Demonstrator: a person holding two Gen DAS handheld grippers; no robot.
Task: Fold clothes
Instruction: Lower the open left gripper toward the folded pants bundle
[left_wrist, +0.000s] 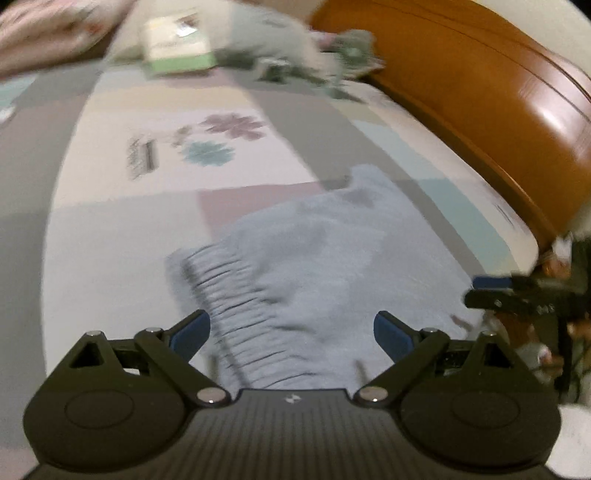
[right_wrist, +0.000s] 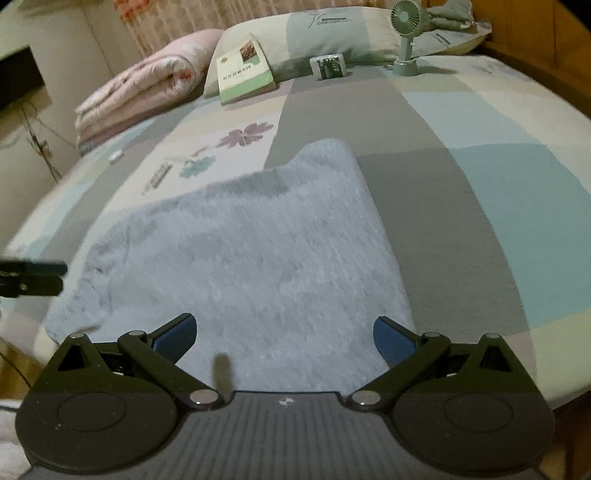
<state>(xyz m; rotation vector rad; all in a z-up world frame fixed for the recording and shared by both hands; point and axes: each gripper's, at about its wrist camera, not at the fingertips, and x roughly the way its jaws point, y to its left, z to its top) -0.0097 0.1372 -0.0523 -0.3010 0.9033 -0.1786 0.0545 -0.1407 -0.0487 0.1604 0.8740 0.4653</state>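
The left gripper (left_wrist: 291, 334) hovers above the ribbed hem of a pale blue sweater (right_wrist: 240, 258), jaws spread apart and holding nothing; the hem lies between and just ahead of the fingertips. The sweater lies flat on the patchwork bed (right_wrist: 461, 177). The right gripper (right_wrist: 284, 338) hangs above the sweater's near edge, jaws likewise spread wide, the fabric below them and ungripped.
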